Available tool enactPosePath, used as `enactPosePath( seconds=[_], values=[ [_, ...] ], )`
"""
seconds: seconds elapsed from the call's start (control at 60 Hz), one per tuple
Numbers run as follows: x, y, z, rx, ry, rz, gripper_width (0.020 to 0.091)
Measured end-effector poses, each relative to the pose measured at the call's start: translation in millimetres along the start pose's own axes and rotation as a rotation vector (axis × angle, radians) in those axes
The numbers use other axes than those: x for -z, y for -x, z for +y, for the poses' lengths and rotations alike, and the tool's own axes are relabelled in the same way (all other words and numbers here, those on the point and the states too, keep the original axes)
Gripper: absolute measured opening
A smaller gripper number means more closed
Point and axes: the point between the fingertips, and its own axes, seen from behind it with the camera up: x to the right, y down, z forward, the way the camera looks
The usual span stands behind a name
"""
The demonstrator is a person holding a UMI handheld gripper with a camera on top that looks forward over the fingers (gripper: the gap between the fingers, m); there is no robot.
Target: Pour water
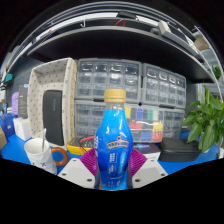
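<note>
Bottle of blue drink with a yellow cap stands upright between our gripper's fingers, whose pink pads press against both its sides, so we grip it firmly. Just left sits a white cup on the blue table; drawer cabinets stand behind, a green plant to the right.

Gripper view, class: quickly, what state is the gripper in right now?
Gripper: shut on the blue bottle, a finger pressing each side.
</note>
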Motion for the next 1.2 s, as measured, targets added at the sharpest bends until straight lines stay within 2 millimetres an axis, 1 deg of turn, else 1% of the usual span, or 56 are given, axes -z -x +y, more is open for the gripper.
enactPosePath(
  seconds=[0.083,0.2,0.3,0.317,0.35,0.367,0.417,0.433,0.533,0.667,0.75,0.867,0.917,1.0,1.05,1.2],
  values=[
    [1,-2,1,-0.02,0.001,0.002,0.0375],
    [1,-5,1,-0.06,0.001,-0.002,0.0474],
    [2,-5,3,-0.072,0.017,-0.009,0.0538],
    [2,-4,4,-0.076,0.026,-0.011,0.0567],
    [4,-6,8,-0.088,0.048,-0.006,0.0663],
    [5,-6,10,-0.095,0.058,-0.003,0.0663],
    [10,-5,14,-0.11,0.075,0.0,0.0819],
    [12,-5,14,-0.114,0.078,0.001,0.0883],
    [34,-4,16,-0.125,0.089,0.009,0.0861],
    [81,8,19,-0.135,0.11,0.012,0.0861],
    [112,22,15,-0.141,0.108,0.01,0.0859],
    [153,41,19,-0.132,0.129,0.012,0.0861],
    [168,49,19,-0.132,0.133,0.015,0.0859],
    [187,61,16,-0.133,0.134,0.004,0.0862],
    [196,66,11,-0.133,0.128,0.0,0.0863],
    [215,74,1,-0.124,0.118,-0.013,0.0861]
  ],
)
